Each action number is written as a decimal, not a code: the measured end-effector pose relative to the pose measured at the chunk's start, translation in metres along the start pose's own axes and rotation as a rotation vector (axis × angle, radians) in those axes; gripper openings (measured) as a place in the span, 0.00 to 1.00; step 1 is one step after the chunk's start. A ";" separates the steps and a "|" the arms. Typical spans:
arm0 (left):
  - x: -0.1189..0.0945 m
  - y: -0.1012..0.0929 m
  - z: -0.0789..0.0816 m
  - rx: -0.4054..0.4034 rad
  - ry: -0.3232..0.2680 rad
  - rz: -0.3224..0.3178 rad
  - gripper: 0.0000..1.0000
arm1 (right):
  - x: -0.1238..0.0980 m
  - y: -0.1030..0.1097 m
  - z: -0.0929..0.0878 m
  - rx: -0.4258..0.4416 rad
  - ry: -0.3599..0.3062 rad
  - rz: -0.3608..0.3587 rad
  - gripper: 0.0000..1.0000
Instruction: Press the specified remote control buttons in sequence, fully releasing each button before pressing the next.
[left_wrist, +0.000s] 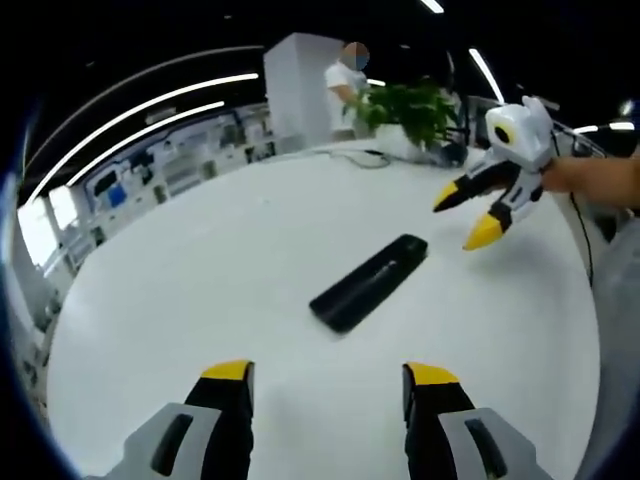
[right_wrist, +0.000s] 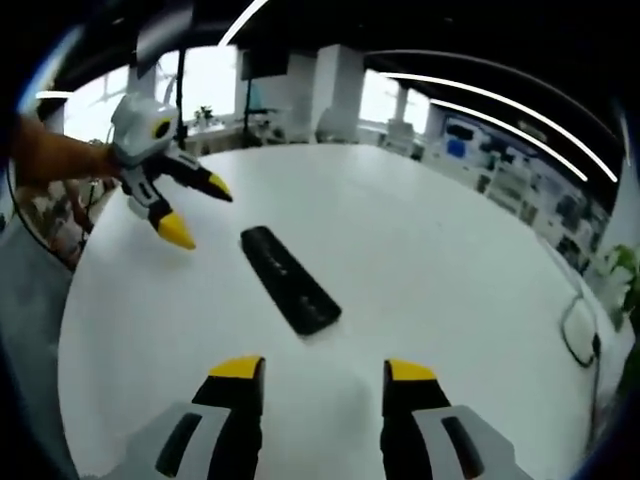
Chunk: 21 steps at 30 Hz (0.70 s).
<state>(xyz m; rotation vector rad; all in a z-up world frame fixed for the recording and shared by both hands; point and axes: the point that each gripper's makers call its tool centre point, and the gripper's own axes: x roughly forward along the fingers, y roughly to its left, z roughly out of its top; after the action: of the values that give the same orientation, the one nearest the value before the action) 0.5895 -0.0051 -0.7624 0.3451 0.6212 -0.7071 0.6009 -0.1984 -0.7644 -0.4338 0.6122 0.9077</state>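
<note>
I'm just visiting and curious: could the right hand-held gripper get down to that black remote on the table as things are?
Probably yes. The remote lies flat on the bare white table, just ahead of the right hand-held gripper, whose jaws stand open. The left hand-held gripper hovers off to one side, not over the remote.

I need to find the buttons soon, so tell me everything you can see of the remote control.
The remote control is a long, slim black bar, apparently matte plastic, lying flat and diagonal on the white table. Its buttons are too blurred to tell apart. Nothing touches it; both open hand-held grippers are clear of it.
</note>
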 end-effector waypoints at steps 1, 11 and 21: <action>0.002 0.001 0.001 0.005 0.001 -0.005 0.61 | 0.001 -0.001 0.000 -0.001 -0.001 0.005 0.44; 0.012 0.003 0.005 0.027 0.007 -0.045 0.61 | 0.009 -0.006 0.004 -0.023 -0.004 0.046 0.44; 0.021 0.003 0.006 0.054 0.021 -0.089 0.61 | 0.017 -0.006 0.005 -0.061 0.004 0.093 0.44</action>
<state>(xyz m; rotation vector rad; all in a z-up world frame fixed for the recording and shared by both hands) 0.6064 -0.0168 -0.7705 0.3773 0.6411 -0.8073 0.6155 -0.1891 -0.7710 -0.4650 0.6132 1.0159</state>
